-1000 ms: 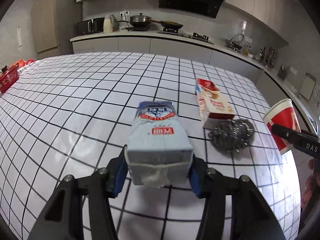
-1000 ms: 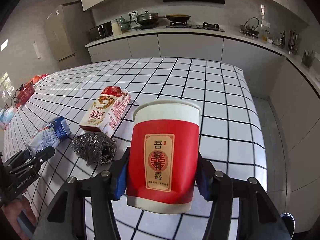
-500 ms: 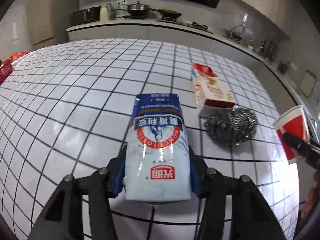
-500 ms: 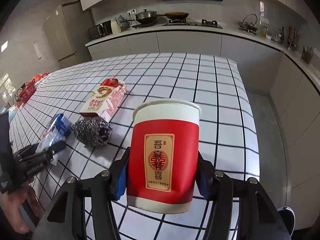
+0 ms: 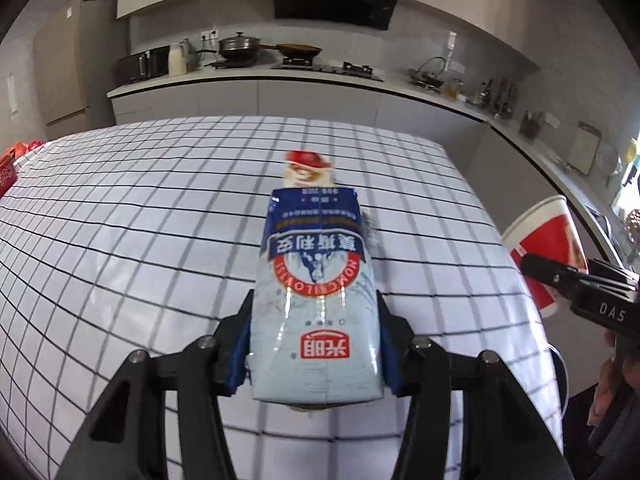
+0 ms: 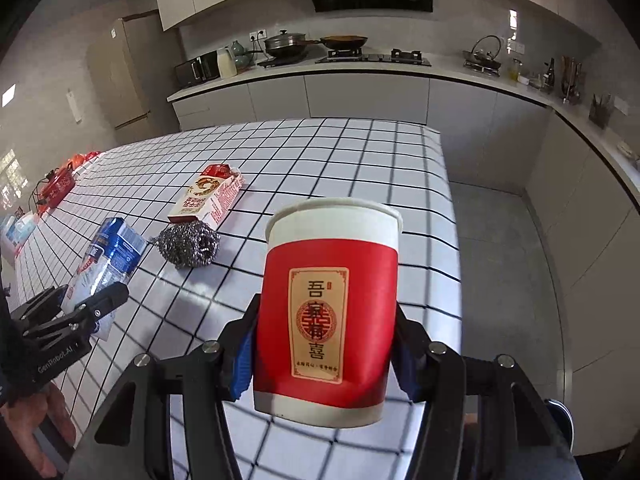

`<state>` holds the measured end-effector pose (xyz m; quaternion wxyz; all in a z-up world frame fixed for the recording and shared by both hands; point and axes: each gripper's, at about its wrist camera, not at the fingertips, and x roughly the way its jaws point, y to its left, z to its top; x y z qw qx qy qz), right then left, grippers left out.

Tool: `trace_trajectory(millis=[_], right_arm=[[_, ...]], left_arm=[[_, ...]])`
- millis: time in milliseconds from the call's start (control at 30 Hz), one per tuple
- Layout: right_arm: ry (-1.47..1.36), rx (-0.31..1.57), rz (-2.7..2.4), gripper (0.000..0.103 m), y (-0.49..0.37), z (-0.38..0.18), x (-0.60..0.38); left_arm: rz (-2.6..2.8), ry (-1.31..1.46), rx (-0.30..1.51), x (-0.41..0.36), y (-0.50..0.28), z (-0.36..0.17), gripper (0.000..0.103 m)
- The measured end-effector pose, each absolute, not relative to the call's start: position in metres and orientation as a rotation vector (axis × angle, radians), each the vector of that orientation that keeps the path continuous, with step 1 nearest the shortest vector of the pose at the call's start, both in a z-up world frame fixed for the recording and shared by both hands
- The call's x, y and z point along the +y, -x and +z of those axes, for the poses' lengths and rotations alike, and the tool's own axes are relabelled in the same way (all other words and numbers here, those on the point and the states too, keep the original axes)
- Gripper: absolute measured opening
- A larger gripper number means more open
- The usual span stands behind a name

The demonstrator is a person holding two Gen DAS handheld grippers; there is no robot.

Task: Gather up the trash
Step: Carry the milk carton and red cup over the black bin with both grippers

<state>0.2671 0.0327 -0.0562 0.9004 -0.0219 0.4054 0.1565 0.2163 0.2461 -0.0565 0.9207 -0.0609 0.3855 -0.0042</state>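
Currently we're gripping the carton (image 5: pixel 316 308) lengthwise in the left gripper (image 5: pixel 314 356) and the cup (image 6: pixel 330 312) upright in the right gripper (image 6: pixel 326 354), both lifted off the table (image 6: pixel 360 152), no bin showing yet.

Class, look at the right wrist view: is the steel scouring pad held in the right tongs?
No. The right tongs grip a red paper cup, while the steel scouring pad lies on the checked table.
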Motion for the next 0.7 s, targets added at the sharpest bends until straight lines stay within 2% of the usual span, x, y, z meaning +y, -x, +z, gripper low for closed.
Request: trace_trajectory(millis=[300,700], right_arm=[[0.031,0.807,0.285,0.058,-0.212,-0.039,-0.033],[-0.015,0.798,0.179,0.058,-0.148,-0.033,-0.168]], left_arm=[[-0.105,0.093,0.782,0.176,-0.176,-0.046,0.053],[-0.274,0.023,0.785,0.050,-0.145,-0.039,0.053]])
